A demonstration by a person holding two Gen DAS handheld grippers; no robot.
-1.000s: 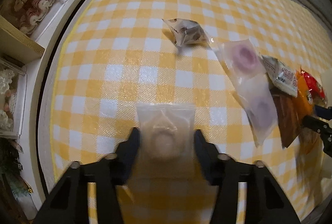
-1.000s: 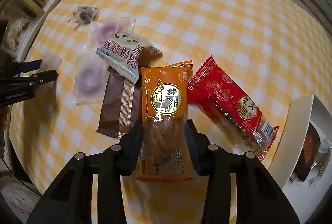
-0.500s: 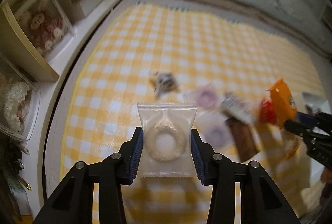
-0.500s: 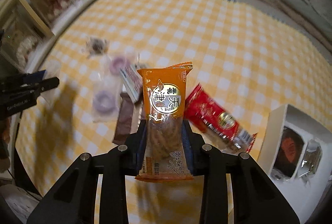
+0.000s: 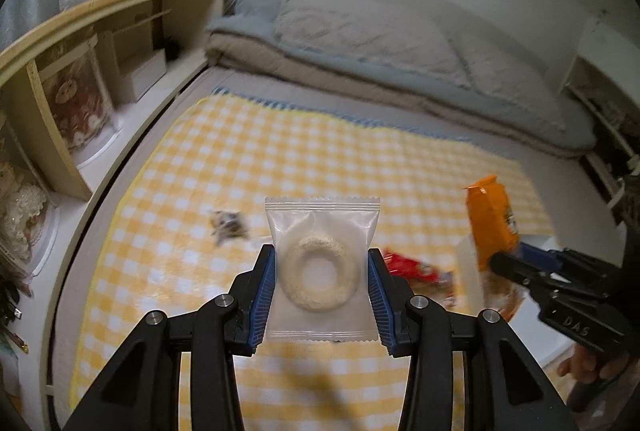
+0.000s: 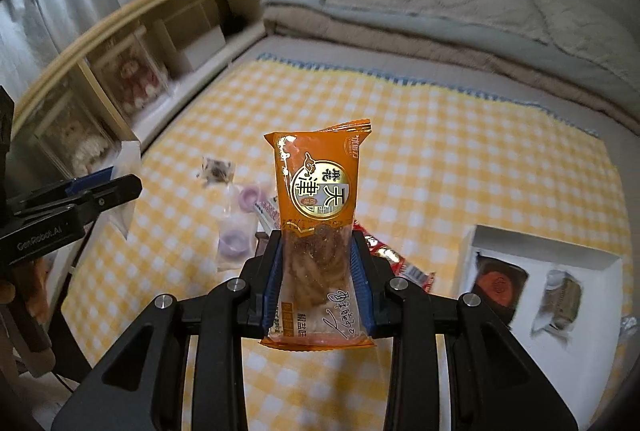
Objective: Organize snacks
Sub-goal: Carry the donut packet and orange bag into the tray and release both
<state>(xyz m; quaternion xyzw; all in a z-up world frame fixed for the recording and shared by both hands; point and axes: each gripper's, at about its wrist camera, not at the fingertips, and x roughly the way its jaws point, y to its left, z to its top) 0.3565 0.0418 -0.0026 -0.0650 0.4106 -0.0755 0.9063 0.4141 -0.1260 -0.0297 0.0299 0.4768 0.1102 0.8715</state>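
My left gripper [image 5: 321, 267] is shut on a clear packet with a white ring snack [image 5: 321, 271] and holds it high above the yellow checked cloth [image 5: 280, 167]. My right gripper [image 6: 319, 251] is shut on an orange snack packet [image 6: 318, 191], also lifted; the packet shows in the left wrist view [image 5: 492, 223] too. On the cloth lie a red packet [image 5: 412, 267], two purple ring packets [image 6: 234, 231], a small brown-and-white packet [image 6: 216, 169] and a white packet [image 6: 266, 209]. A white box [image 6: 540, 243] at the right holds two wrapped snacks.
A wooden shelf [image 6: 132, 43] with dolls and boxes runs along the left. Folded bedding [image 6: 440, 3] lies beyond the cloth's far edge. The left gripper shows at the left in the right wrist view [image 6: 80, 195].
Both grippers have risen from the cloth with their packets and tilted up, so the room and bedding come into view. The remaining snacks stay on the cloth.
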